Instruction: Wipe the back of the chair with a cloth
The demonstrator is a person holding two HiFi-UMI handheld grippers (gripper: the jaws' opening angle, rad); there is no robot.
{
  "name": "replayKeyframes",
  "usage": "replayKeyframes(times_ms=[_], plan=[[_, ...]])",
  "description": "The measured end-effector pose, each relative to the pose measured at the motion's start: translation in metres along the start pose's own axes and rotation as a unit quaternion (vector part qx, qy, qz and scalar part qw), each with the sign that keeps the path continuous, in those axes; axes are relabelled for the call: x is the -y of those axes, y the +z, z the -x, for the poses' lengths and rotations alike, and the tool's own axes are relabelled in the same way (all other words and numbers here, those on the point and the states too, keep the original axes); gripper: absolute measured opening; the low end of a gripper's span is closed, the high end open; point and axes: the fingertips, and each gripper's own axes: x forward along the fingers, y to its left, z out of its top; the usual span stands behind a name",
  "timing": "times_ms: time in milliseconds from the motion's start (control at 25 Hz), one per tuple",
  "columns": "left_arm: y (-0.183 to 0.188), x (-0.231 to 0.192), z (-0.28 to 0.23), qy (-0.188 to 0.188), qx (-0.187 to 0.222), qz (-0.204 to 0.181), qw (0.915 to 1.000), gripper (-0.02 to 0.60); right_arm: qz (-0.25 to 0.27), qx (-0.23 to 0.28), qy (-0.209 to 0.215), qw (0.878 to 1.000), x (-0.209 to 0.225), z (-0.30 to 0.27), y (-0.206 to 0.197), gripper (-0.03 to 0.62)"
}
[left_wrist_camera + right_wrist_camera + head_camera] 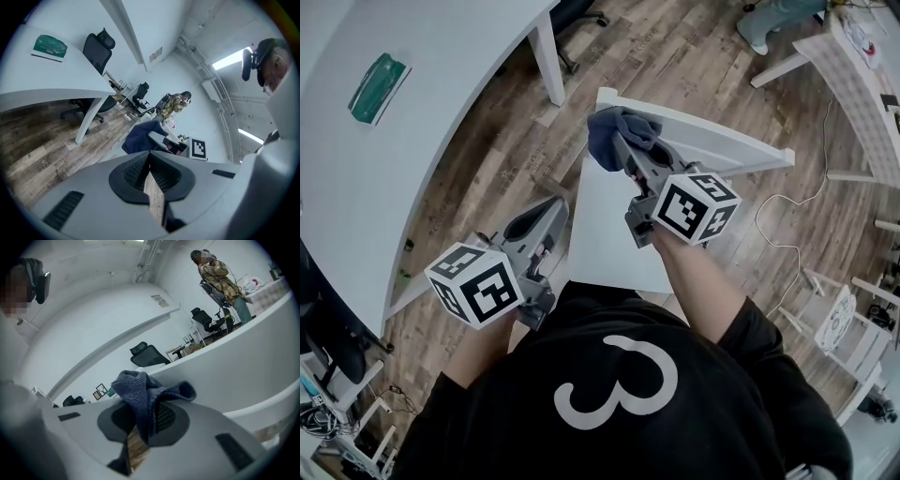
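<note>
A white chair stands right in front of me, its seat (609,225) below my grippers and its back (712,131) running from upper left to right. My right gripper (624,150) is shut on a dark blue cloth (617,133), which bunches up against the left end of the chair back. In the right gripper view the cloth (140,390) sticks up out of the closed jaws (143,427), with the white chair back (234,366) just behind it. My left gripper (546,214) hangs shut and holds nothing, beside the seat's left edge. The left gripper view also shows the cloth (138,138).
A large white table (422,159) with a green packet (379,87) on it fills the left side; its leg (548,61) stands close to the chair. Another table (853,75) is at the upper right. A white cable (787,211) lies on the wooden floor. A person (218,280) stands far off.
</note>
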Motion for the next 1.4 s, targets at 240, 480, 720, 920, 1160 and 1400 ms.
replayKeyframes(times_ms=[240,480,720,920,1160,1400], plan=[[-0.001,-0.011,-0.002,-0.001,-0.015,-0.003,0.9999,0.014,0.002,0.012,-0.024,1.000,0.010,-0.013,-0.004,0.049],[0.002,-0.015,-0.005,-0.005,-0.025,-0.008,0.9997,0.014,0.013,0.020,-0.039,0.999,0.011,-0.014,-0.003,0.049],[0.001,-0.014,-0.011,-0.014,-0.034,-0.013,0.9993,0.014,0.015,0.023,-0.045,0.999,0.012,-0.014,-0.004,0.049],[0.002,-0.009,-0.015,-0.019,-0.038,-0.021,0.9989,0.014,0.010,0.027,-0.050,0.998,0.016,-0.009,-0.002,0.048],[0.001,-0.004,-0.018,-0.023,-0.041,-0.026,0.9986,0.014,0.004,0.037,-0.063,0.997,0.027,0.004,0.002,0.048],[-0.006,0.008,-0.024,-0.031,-0.045,-0.029,0.9981,0.014,-0.004,0.047,-0.081,0.996,0.043,0.024,0.007,0.048]])
